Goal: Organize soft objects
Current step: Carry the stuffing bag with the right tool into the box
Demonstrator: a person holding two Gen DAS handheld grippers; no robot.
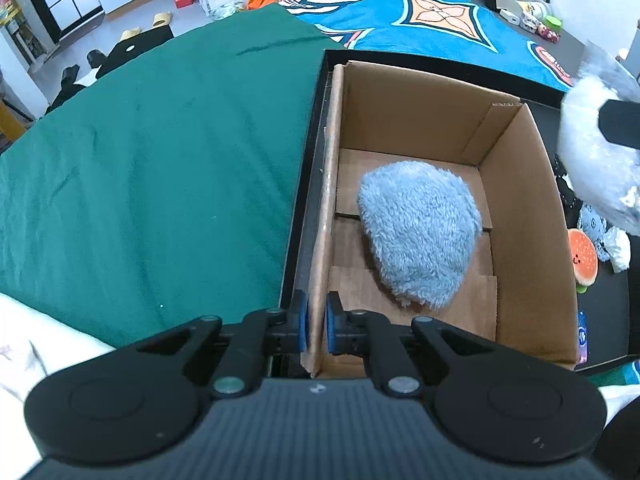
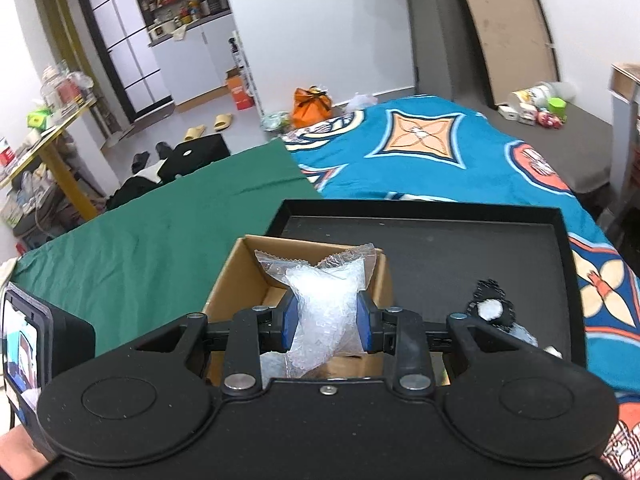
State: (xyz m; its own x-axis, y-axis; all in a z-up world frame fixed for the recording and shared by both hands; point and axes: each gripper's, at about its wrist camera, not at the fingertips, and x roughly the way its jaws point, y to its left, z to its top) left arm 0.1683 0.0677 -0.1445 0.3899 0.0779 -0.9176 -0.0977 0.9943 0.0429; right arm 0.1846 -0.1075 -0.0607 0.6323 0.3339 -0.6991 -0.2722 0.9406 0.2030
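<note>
Green cloth (image 1: pixel 152 168) covers the bed at my left, one black tray (image 1: pixel 310 184) beside it. My left tongs (image 1: pixel 317 326) are clenched on the left wall of the single cardboard box (image 1: pixel 532 216), where one blue fluffy piece (image 1: pixel 420 232) lies. My right tongs (image 2: pixel 327 322) grasp one clear bag (image 2: pixel 320 304) above the box, its lower end hidden. One watermelon plush (image 1: pixel 582 258) sits cut off behind the box wall.

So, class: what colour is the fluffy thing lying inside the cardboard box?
Pale grey-blue; the fluffy thing shows best in the left wrist view.
</note>
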